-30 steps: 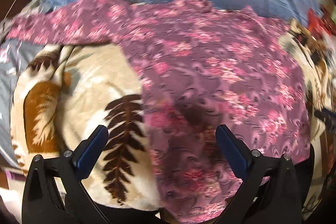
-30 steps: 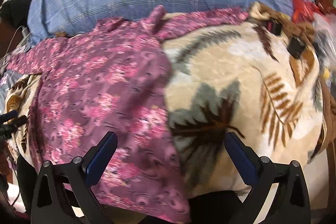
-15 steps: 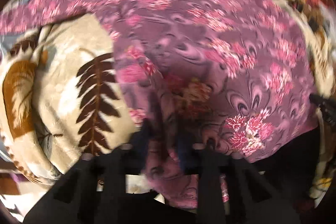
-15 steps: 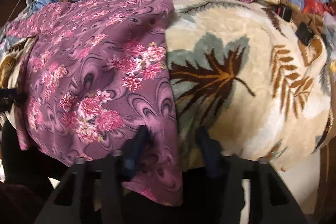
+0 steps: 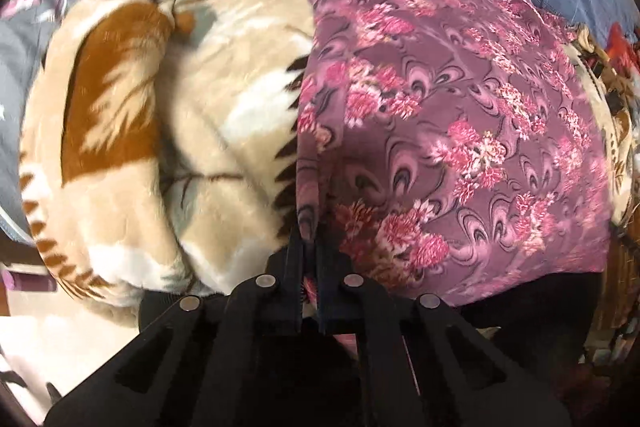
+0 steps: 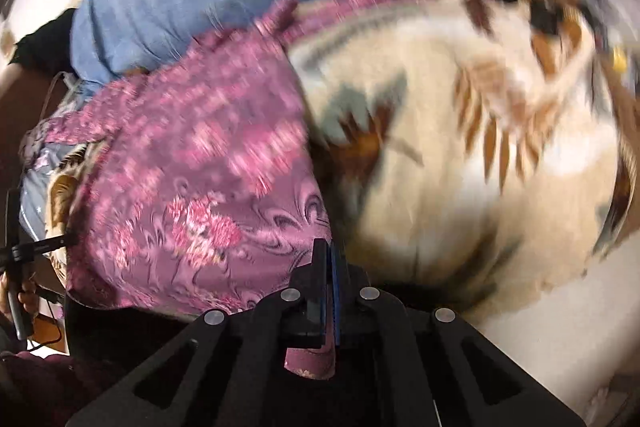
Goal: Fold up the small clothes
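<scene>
Both grippers' fingers (image 5: 310,247) (image 6: 326,259), earlier wide, now pinching purple garment (image 5: 460,131) hem

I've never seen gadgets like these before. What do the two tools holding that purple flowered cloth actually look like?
Both look alike. The left tool is matte black plastic: two narrow fingers on angular linkage arms with triangular cut-outs, joined by round silver pins. The right tool has the same black frame and silver pins, with a blue pad lining a finger. No cables or markings show on either.

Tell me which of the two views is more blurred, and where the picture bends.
Right wrist view: heavy motion streaks over the floral garment and blanket; only the right gripper is sharp. Left wrist view: milder blur, garment print readable; fisheye curves the edges, dark corners.
</scene>
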The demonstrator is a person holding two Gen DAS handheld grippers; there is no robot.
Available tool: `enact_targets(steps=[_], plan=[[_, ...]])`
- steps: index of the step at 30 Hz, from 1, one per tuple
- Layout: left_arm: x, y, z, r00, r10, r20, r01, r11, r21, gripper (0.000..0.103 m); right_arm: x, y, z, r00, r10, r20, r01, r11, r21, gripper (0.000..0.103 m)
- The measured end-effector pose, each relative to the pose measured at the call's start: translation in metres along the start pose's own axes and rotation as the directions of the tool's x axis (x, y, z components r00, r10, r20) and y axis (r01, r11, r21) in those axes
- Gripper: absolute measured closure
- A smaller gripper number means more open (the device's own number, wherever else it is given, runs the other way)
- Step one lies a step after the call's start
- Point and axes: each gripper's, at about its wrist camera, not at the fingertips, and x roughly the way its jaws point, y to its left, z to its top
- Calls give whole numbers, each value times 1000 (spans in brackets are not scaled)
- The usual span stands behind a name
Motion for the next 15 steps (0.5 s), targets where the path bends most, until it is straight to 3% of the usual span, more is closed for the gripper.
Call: enact_targets(steps=[3,6,7,9,11,15], plan=[[-17,2,4,999,-28,32,27,999,23,99,15,6,4,996,-36,-80,35,999,-17,98],[-44,-3,17,989,-17,145,6,997,75,97,-5,11,38,999,-5,33,4,1000,12,91],[-49,-6,26,984,-18,178,3,996,89,95,-10,11,51,997,20,71,-23,999,29,83],[-54,-17,48,973,-41,226,19,995,98,76,-12,14,86,982,84,167,-94,994,59,73],[-48,-31,74,962,-67,265,38,993,114,63,-2,18,116,974,110,200,-123,991,57,72],[-10,-59,122,970,-55,239,30,994,104,61,58,35,171,980,138,146,-152,984,93,72]])
